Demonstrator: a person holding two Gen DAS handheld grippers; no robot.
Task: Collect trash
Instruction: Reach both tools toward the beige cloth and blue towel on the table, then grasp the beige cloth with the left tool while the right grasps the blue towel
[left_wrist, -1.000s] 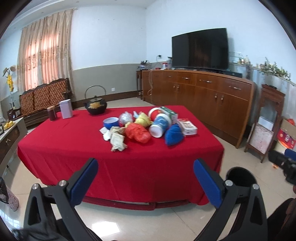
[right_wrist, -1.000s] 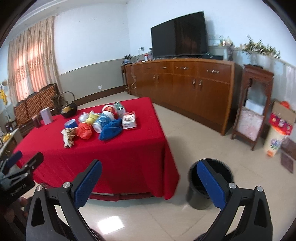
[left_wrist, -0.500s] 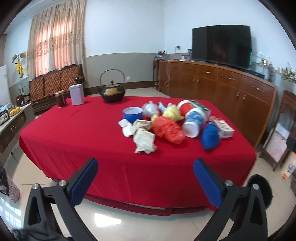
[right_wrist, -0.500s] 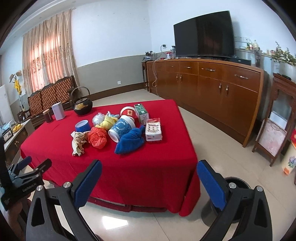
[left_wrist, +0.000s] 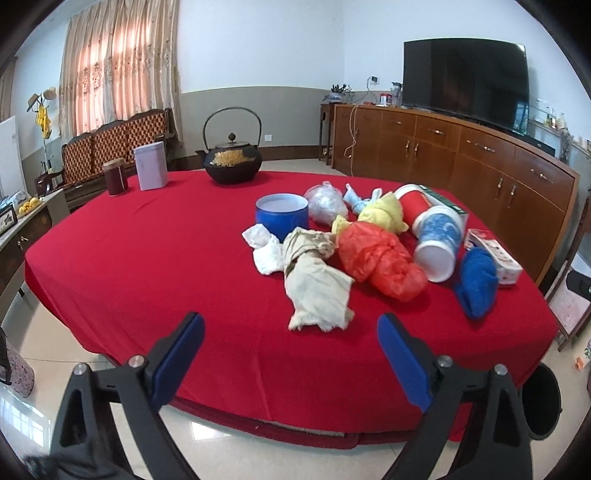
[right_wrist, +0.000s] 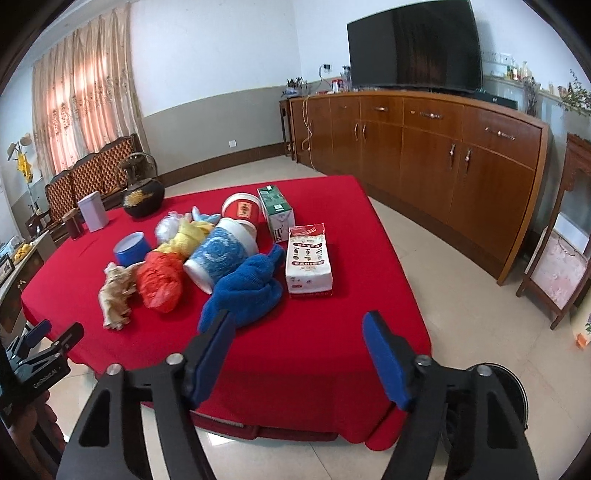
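On the red tablecloth a heap of trash is gathered toward the right-hand side: a crumpled beige paper, a red plastic bag, a blue cloth, a blue-and-white cup on its side, a blue tub and a white packet. Compared with a second ago the heap is seen much larger and lower in both wrist views — both grippers have been brought in over the near edge of the table, and the black bin on the floor has slid toward the right corner of the left view. From this it is judged that the approach is nearly done and that the first pick is about to be made; nothing has yet been collected.

The left gripper is held fairly wide and its jaws are closing slightly; nothing lies between them, and the beige paper sits just beyond the tips. The right gripper has been narrowed further, its jaws closing too, yet they remain empty — the blue cloth lies just beside the left fingertip, apparently untouched.
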